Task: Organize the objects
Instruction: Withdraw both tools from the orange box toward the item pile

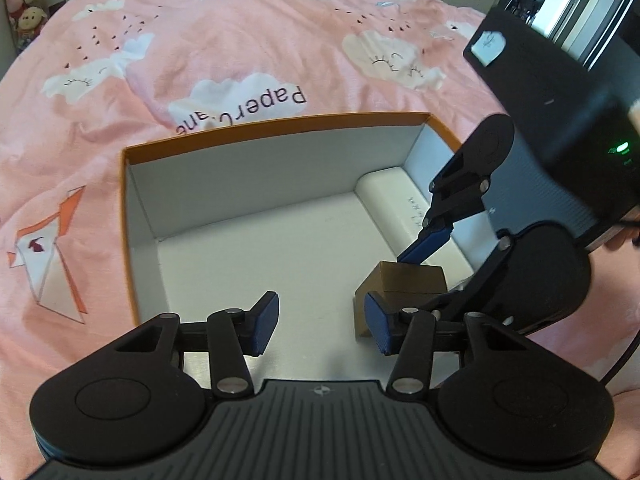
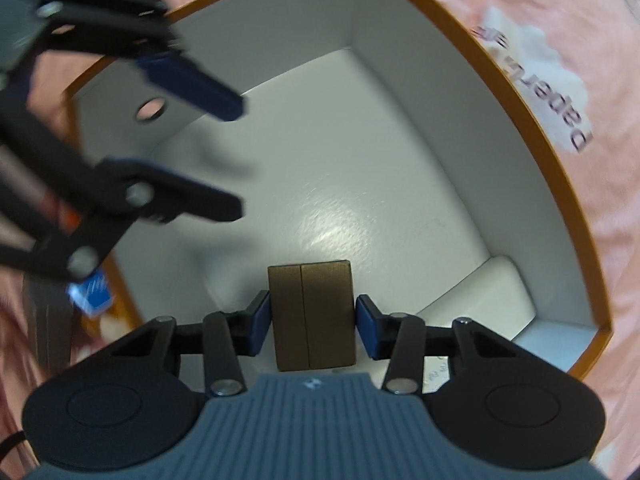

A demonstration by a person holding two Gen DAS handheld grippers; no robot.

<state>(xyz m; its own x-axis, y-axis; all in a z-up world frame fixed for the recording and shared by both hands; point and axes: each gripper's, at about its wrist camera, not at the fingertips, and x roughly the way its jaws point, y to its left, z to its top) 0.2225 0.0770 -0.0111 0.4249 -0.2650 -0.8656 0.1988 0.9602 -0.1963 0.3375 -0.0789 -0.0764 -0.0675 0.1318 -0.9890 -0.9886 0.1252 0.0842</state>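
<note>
An open white box with an orange rim (image 1: 280, 122) (image 2: 520, 92) lies on the pink bedsheet. A small brown box (image 1: 412, 280) (image 2: 312, 316) stands on its floor near a white rounded case (image 1: 392, 204) (image 2: 492, 292) that lies along one wall. My right gripper (image 2: 313, 322) (image 1: 416, 280) points down into the box, and its blue pads sit against both sides of the brown box. My left gripper (image 1: 322, 322) (image 2: 238, 156) hovers open over the box floor, just left of the brown box, with nothing between its fingers.
The pink cloud-print bedsheet (image 1: 240, 40) spreads all around the box. Plush toys (image 1: 24, 4) sit at the far left. One box wall has a round hole (image 2: 151, 110). A blue-and-white item (image 2: 90, 292) lies outside the box. A hand (image 1: 616, 236) holds the right gripper.
</note>
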